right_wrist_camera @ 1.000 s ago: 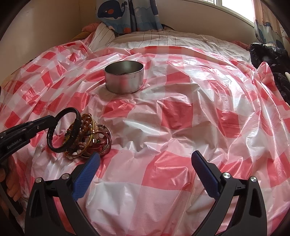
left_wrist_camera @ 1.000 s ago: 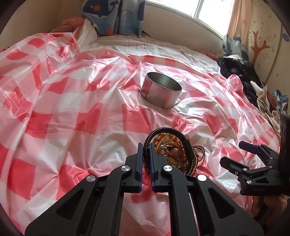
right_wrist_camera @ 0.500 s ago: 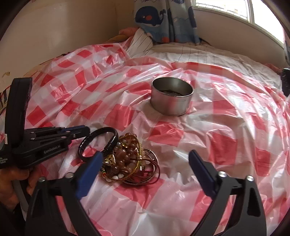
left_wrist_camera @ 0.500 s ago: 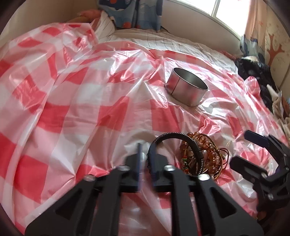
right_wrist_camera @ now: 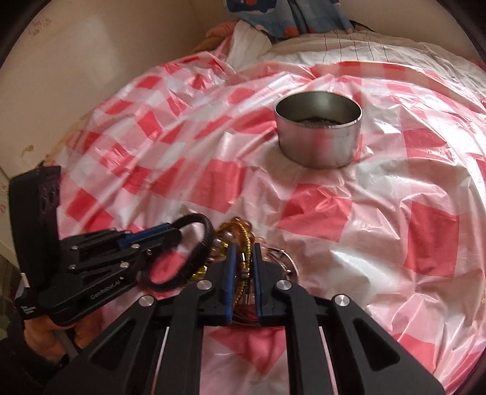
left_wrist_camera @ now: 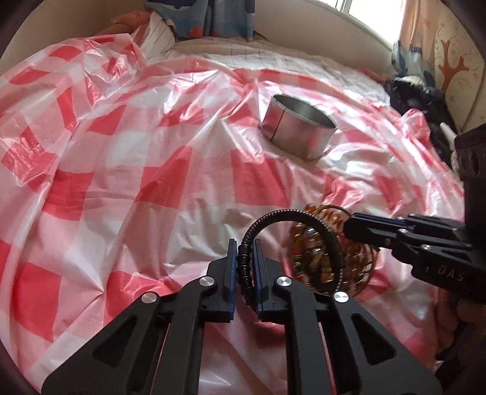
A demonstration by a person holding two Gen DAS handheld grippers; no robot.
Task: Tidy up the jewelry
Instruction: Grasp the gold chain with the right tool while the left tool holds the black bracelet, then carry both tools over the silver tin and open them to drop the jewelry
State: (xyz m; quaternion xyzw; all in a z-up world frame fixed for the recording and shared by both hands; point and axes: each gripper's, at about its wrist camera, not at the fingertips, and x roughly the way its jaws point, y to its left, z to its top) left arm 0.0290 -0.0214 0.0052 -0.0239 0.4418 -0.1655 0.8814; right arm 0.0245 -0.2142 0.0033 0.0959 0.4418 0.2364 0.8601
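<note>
My left gripper (left_wrist_camera: 244, 247) is shut on a black braided bracelet (left_wrist_camera: 291, 214), held up off the sheet; it also shows in the right wrist view (right_wrist_camera: 194, 255). A pile of amber bead and gold bangles (left_wrist_camera: 328, 261) lies behind it. My right gripper (right_wrist_camera: 242, 252) is shut on a gold bangle (right_wrist_camera: 243, 243) of that pile; in the left wrist view it (left_wrist_camera: 349, 224) reaches in from the right. A round metal tin (left_wrist_camera: 299, 130) stands open farther back, also in the right wrist view (right_wrist_camera: 317, 133).
A red and white checked plastic sheet (left_wrist_camera: 121, 182) covers the bed, crumpled in folds. Dark clothes (left_wrist_camera: 419, 97) lie at the right edge. A wall (right_wrist_camera: 91, 60) runs along the left, with a whale-print curtain (right_wrist_camera: 288, 15) at the back.
My right gripper has moved left to the pile and shut on a gold bangle. My left gripper has lifted the black bracelet off the pile and shifted it left.
</note>
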